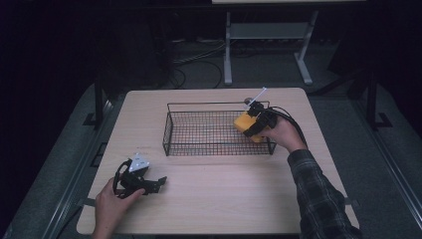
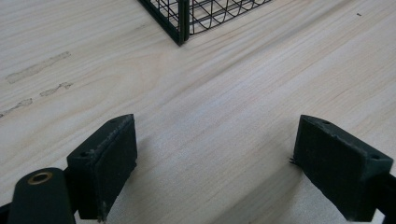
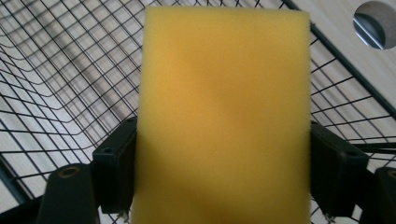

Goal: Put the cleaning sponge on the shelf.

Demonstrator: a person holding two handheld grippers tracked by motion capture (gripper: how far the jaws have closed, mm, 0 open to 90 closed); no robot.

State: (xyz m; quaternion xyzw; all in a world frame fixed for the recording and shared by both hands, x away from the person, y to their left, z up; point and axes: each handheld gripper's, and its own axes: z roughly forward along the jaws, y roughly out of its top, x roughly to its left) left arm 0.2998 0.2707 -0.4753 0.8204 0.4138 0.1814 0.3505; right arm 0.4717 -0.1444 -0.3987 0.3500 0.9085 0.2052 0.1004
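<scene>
My right gripper [image 3: 224, 172], clamping the yellow sponge [image 3: 224, 107] over the wire basket [image 1: 171, 129] at 3 o'clock, presumably for release; my left gripper [image 2: 215, 163] rests wide open, empty.

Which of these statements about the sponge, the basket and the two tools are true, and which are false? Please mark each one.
1. The right tool grips a yellow sponge between its jaws. True.
2. The left tool is shut on a sponge. False: its jaws stand apart above the bare table, holding nothing.
3. The sponge is held over the right end of the wire basket. True.
4. The basket is made of solid plastic. False: it is black wire mesh.
5. The left tool is inside the basket. False: it is over the table, outside the basket's near corner.
</scene>
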